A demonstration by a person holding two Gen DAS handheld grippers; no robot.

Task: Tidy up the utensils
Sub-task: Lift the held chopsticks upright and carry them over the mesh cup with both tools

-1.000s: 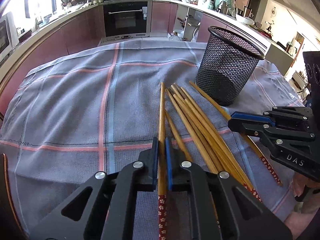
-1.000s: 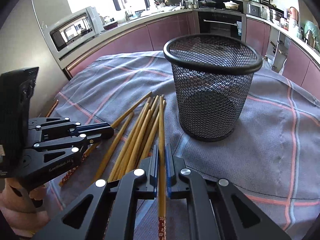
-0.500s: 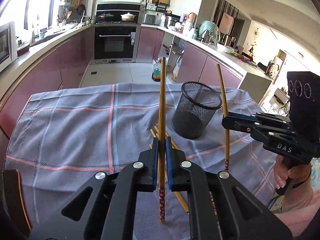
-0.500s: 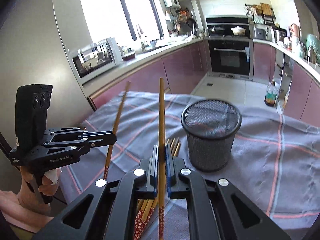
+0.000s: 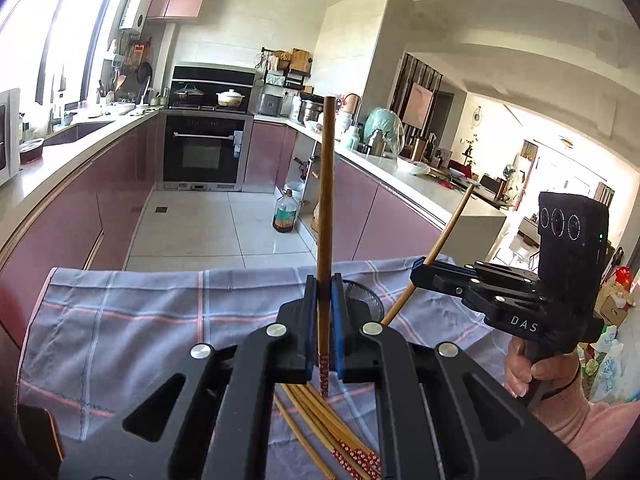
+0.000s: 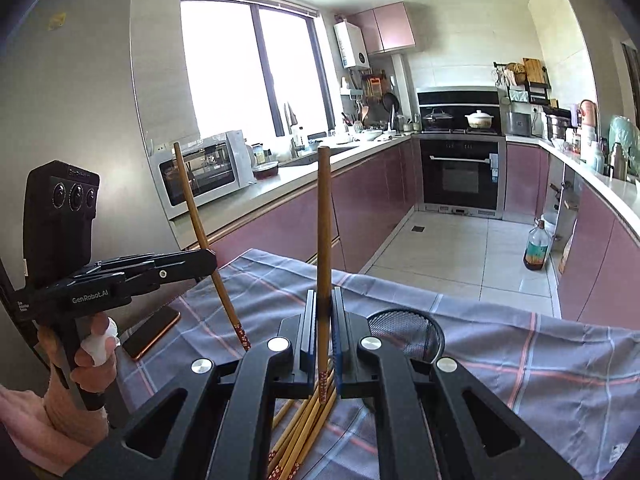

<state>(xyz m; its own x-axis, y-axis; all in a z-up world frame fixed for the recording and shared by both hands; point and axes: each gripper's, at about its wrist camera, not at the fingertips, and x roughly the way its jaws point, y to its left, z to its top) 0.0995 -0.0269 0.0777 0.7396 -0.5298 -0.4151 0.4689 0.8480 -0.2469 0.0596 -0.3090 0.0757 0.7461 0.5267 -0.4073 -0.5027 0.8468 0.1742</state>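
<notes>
Left tongs (image 5: 325,320): clenched on one chopstick (image 5: 326,200), which we hold close to upright, its patterned end hanging just below the pads.
Right tongs (image 6: 323,332): clenched on a second chopstick (image 6: 324,216), also near upright, patterned end down.
Mesh cup (image 6: 406,334): standing on the checked cloth (image 6: 520,360) over the table, low in both views and partly hidden behind our tongs; its open mouth faces up.
Loose chopsticks (image 5: 320,420): a bundle lying flat on the cloth beneath both tongs, nearer us than the cup.
Key relation: the cup lies below and just ahead of each held stick, and each stick's long axis already runs roughly along the cup's.
Nearer hand: we judge the right, since the cup's rim sits just beside its pads in its own view.
Next move, as we judge it: carry a patterned end over the rim, lower, then release.
</notes>
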